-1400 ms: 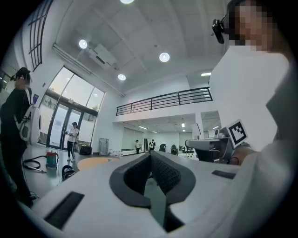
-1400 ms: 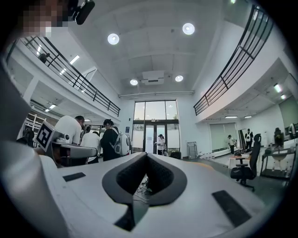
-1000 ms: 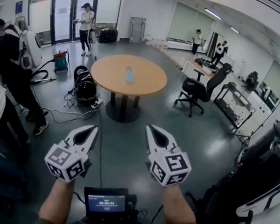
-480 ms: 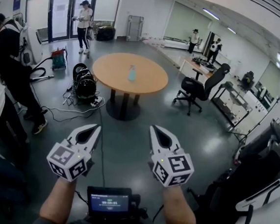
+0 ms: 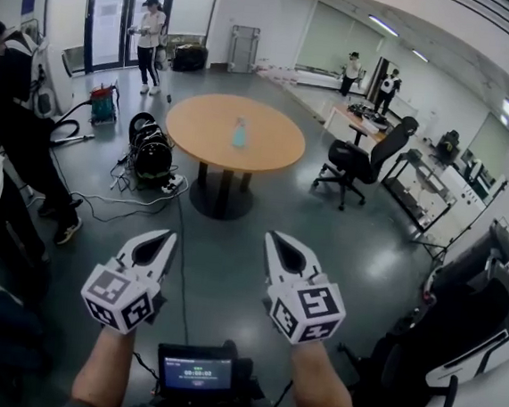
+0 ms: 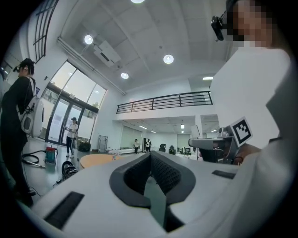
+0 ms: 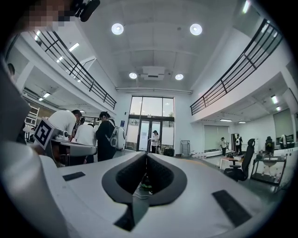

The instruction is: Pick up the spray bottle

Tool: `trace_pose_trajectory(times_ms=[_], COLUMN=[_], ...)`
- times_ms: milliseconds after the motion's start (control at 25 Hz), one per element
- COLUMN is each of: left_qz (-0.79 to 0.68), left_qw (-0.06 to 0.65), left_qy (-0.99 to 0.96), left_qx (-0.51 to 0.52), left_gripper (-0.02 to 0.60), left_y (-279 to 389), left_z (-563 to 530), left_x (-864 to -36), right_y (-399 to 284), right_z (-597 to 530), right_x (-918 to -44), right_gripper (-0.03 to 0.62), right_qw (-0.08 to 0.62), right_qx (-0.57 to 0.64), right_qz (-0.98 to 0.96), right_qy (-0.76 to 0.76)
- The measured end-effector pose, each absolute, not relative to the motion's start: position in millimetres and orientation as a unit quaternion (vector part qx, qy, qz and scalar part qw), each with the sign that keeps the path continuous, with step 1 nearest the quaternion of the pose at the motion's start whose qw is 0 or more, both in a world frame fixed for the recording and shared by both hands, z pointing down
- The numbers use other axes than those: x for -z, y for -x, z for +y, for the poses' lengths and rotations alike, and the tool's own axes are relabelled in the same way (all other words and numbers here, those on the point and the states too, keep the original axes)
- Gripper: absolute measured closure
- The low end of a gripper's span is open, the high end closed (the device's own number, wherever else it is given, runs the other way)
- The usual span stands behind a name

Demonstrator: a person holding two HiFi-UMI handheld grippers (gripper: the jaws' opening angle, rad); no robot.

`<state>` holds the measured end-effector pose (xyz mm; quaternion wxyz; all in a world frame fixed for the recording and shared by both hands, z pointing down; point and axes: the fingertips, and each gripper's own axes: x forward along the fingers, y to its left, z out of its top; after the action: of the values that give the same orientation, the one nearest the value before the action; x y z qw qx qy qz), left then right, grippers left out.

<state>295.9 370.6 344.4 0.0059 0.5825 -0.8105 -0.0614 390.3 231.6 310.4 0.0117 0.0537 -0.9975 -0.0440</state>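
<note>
The spray bottle, pale blue and small, stands upright near the middle of a round wooden table across the room. My left gripper and right gripper are held side by side low in the head view, far short of the table, both pointing toward it. Both are shut with nothing between the jaws. In the left gripper view the left gripper has its jaws closed together, and the table top shows beyond at the left. The right gripper is likewise closed in its own view.
Black equipment and cables lie on the floor left of the table. A black office chair stands to its right. A person in black stands at the left, and others are farther back. White and black machines line the right side.
The view has crept slightly forward toward the table, and the people at the left have slid toward the frame's edge. Both grippers stay shut and side by side.
</note>
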Motion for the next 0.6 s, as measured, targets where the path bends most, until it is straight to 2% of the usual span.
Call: trace_pose_trajectory(times_ms=[600], left_qz=[-0.824], left_qw=[0.000], left_qy=[-0.564], left_qx=[0.049], left_gripper=[0.583], left_y=[-232.3], left_z=[276.2], left_x=[-333.5], right_y=[-311.0], right_z=[133.3], right_x=[-300.7], right_gripper=[0.587], right_qw=[-0.017], right_qx=[0.034], right_qz=[-0.999], right_qy=[-0.011])
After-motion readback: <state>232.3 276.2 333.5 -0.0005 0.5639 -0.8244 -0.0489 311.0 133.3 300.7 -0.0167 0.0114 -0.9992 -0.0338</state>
